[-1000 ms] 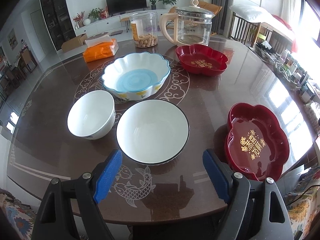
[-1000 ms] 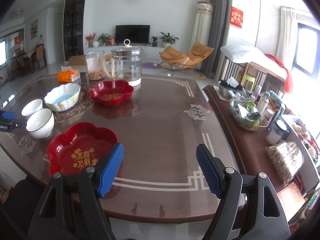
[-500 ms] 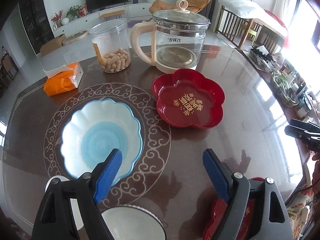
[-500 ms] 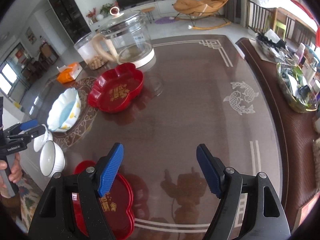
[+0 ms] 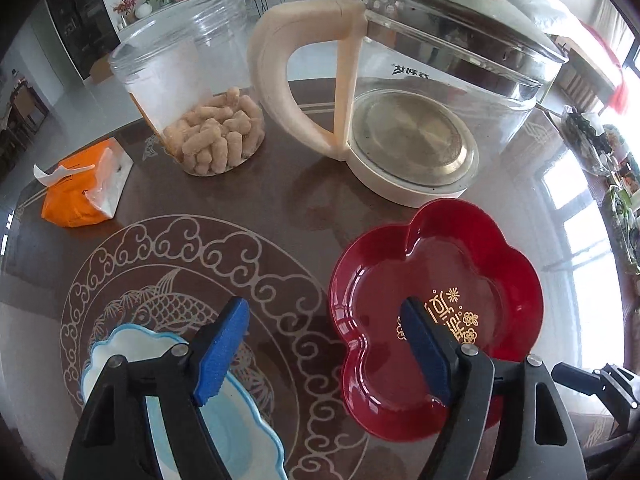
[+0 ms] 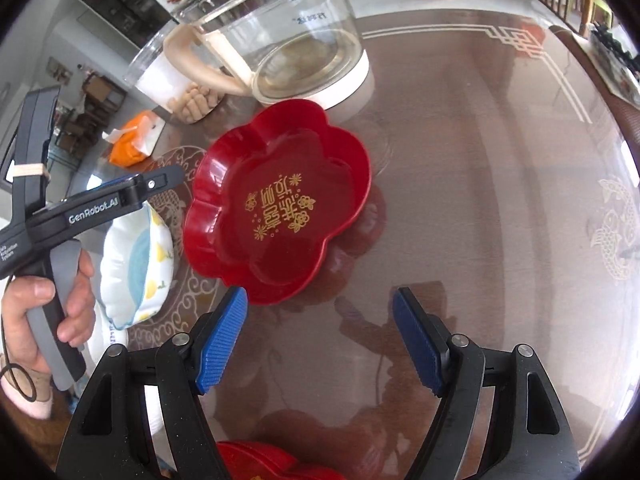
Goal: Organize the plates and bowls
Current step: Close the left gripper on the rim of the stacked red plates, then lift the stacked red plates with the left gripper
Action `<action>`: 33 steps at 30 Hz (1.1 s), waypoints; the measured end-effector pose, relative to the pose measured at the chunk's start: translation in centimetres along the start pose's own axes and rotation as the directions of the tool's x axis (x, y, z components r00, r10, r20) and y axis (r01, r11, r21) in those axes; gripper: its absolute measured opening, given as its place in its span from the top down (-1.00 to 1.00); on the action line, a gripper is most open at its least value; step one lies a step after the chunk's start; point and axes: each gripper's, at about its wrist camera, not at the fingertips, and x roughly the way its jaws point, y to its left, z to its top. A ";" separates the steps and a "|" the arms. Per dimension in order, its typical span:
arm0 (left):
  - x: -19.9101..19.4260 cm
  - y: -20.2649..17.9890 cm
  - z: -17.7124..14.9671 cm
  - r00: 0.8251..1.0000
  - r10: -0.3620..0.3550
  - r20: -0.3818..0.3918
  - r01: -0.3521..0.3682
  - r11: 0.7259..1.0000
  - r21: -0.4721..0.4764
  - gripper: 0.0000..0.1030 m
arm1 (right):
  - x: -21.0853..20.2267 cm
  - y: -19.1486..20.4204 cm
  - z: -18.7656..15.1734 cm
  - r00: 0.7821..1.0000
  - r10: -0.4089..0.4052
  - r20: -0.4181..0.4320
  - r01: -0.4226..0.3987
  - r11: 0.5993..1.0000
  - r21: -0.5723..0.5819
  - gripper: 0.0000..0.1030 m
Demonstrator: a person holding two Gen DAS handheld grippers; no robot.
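Note:
A red flower-shaped plate [image 5: 436, 276] with gold writing lies on the brown table; it also shows in the right wrist view [image 6: 280, 208]. My left gripper [image 5: 324, 344] is open and empty above the table, its right finger over the plate's near-left part. A blue-and-white scalloped bowl [image 5: 224, 420] lies under its left finger and shows in the right wrist view [image 6: 136, 264]. My right gripper [image 6: 320, 336] is open and empty, just short of the plate's near rim. A second red plate [image 6: 264, 460] peeks out at the bottom edge.
A glass kettle [image 5: 420, 80] with a cream handle stands right behind the red plate. A clear jar of snacks [image 5: 192, 88] and an orange tissue pack [image 5: 84, 192] stand at the back left. The table's right side [image 6: 500, 160] shows bare glass.
Both grippers have moved forward over the table towards the far red plate. The white bowls have dropped out of the left wrist view. Both stay open.

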 end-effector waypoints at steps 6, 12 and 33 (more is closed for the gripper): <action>3.7 0.4 1.3 0.997 -0.048 -0.054 0.045 0.997 -0.060 0.42 | 2.1 -0.2 0.7 0.999 -0.048 -0.010 0.048 0.999 0.004 -0.36; 3.7 0.8 0.7 0.990 -0.125 -0.058 0.120 0.988 -0.093 0.85 | 2.6 -0.6 0.8 1.000 0.007 -0.012 -0.007 1.000 0.021 0.68; -16.7 -2.3 -17.7 0.937 -0.326 0.129 0.327 0.945 0.009 0.80 | -13.4 1.0 -11.4 0.991 0.028 0.130 -0.016 0.995 -0.094 0.73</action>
